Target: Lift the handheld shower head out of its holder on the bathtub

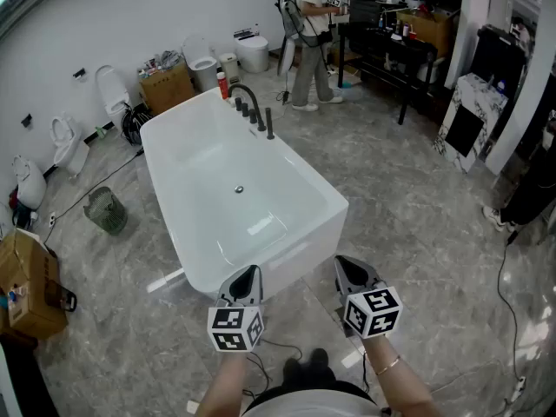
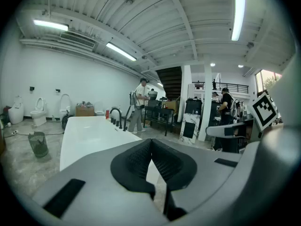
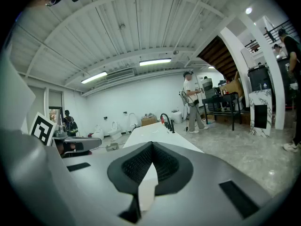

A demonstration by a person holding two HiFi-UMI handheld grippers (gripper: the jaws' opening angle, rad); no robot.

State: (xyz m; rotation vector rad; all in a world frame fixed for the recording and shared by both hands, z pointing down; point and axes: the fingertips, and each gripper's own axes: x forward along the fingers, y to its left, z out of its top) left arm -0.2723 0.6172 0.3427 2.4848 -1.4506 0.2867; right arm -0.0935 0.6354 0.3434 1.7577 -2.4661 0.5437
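Note:
The white freestanding bathtub (image 1: 261, 224) fills the middle of the head view. Black fittings stand on its far rim: an arched spout (image 1: 246, 94), small knobs, and the slim upright handheld shower head (image 1: 270, 122) in its holder at the right end of the row. Both grippers hover at the tub's near end, far from those fittings. My left gripper (image 1: 247, 278) is shut with nothing in it, and so is my right gripper (image 1: 350, 270). The left gripper view shows closed pads (image 2: 141, 160) and the distant fittings (image 2: 118, 117). In the right gripper view, the spout (image 3: 165, 121) stands beyond touching pads (image 3: 164, 164).
A person (image 1: 308, 42) stands behind the tub beside a black table (image 1: 391, 42). Toilets (image 1: 111, 89) and a box line the left wall. A wire bin (image 1: 106, 208) and a cardboard box (image 1: 30, 285) sit at the left. A cable (image 1: 508, 302) trails over the floor at the right.

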